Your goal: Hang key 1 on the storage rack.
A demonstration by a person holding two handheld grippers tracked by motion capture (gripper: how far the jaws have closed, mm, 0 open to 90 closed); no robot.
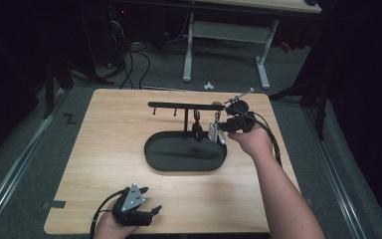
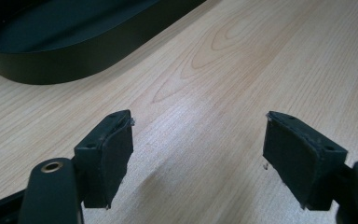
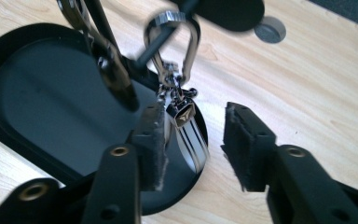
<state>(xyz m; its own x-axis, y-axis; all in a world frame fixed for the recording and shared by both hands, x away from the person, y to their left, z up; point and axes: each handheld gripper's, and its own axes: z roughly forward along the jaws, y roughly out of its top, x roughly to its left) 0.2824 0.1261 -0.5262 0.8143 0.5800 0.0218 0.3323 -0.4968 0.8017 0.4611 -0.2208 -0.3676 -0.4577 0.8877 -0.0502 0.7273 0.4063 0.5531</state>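
A black key stand rises from an oval black tray at the middle of the wooden table. Two key fobs hang from its bar: a dark one and a silver one on a carabiner. My right gripper comes in from the right at the silver fob. Its jaws stand open around the fob, which hangs close to the left pad and apart from the right one. My left gripper rests open near the table's front edge with nothing between its jaws.
The dark fob hangs just left of the silver one, over the tray. A round grey grommet sits in the table beyond the stand. Past the table's far edge are a white desk frame and floor cables.
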